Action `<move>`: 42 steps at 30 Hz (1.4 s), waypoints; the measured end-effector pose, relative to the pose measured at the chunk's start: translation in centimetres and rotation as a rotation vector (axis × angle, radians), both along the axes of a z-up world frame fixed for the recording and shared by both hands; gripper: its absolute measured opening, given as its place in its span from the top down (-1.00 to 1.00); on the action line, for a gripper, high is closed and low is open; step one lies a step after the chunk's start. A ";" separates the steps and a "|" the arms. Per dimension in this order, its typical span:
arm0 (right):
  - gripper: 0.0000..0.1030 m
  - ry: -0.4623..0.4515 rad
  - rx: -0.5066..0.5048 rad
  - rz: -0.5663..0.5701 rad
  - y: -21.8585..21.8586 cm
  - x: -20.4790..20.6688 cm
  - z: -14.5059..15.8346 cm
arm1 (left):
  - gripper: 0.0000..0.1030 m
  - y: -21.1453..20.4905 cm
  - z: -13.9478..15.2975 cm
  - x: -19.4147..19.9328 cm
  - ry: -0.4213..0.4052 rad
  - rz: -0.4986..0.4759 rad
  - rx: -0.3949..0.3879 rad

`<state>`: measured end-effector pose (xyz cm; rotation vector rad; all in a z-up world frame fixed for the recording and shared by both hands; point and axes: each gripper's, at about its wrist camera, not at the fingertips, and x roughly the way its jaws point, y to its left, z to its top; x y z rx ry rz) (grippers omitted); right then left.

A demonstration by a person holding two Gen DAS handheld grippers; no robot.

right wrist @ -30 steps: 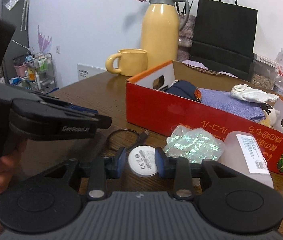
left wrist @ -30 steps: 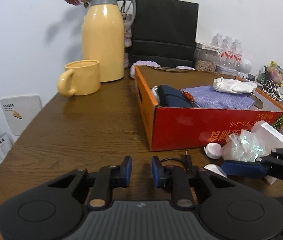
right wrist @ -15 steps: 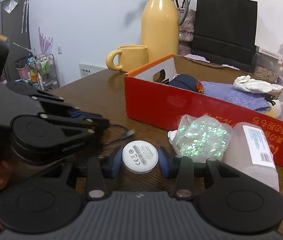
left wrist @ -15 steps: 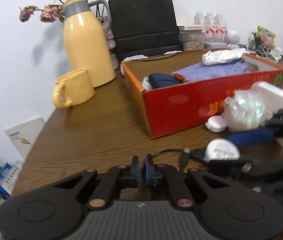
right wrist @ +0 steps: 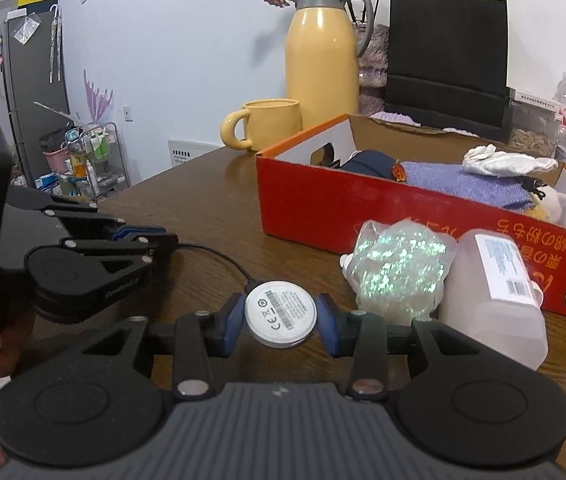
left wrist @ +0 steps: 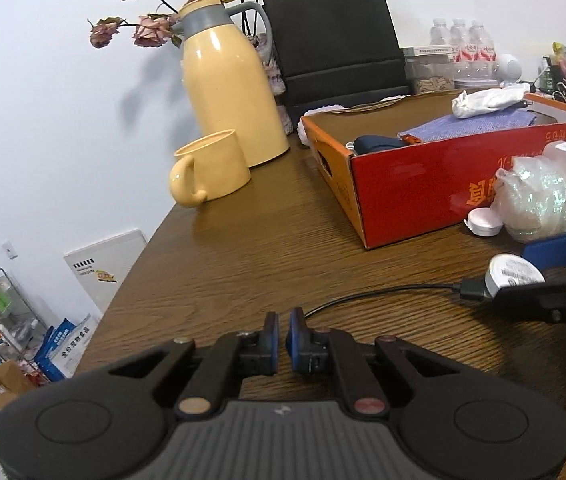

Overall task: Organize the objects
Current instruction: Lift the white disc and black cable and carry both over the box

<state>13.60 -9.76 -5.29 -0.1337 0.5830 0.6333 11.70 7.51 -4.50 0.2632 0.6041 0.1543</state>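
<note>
Left gripper (left wrist: 281, 326) fingers newly clenched on cable (left wrist: 379, 293); white puck (right wrist: 280, 313) between right gripper (right wrist: 280, 320) fingers, grasped.

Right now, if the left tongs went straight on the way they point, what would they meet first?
Probably the bare wooden table: the left tongs are shut and tilted down at it. The black cable runs off to their right, seemingly outside that line, though depth is unclear.

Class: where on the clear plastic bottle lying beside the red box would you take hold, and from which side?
Grip the clear plastic bottle across its body, coming from above. It lies on its side, label up, with the red box behind and the shiny bag against one side, so sideways access looks blocked.
</note>
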 end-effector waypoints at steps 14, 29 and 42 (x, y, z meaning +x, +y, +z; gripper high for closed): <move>0.22 0.014 -0.009 0.044 0.4 -0.2 -0.4 | 0.74 -2.3 1.4 2.0 0.039 -0.133 -0.227; 0.22 -0.011 -0.032 0.039 0.4 -0.8 -0.4 | 0.75 -3.4 0.4 1.4 0.016 -0.164 -0.175; 0.23 -0.070 0.021 0.001 -2.9 -2.5 1.5 | 0.71 -1.8 1.4 0.3 -0.051 -0.111 -0.275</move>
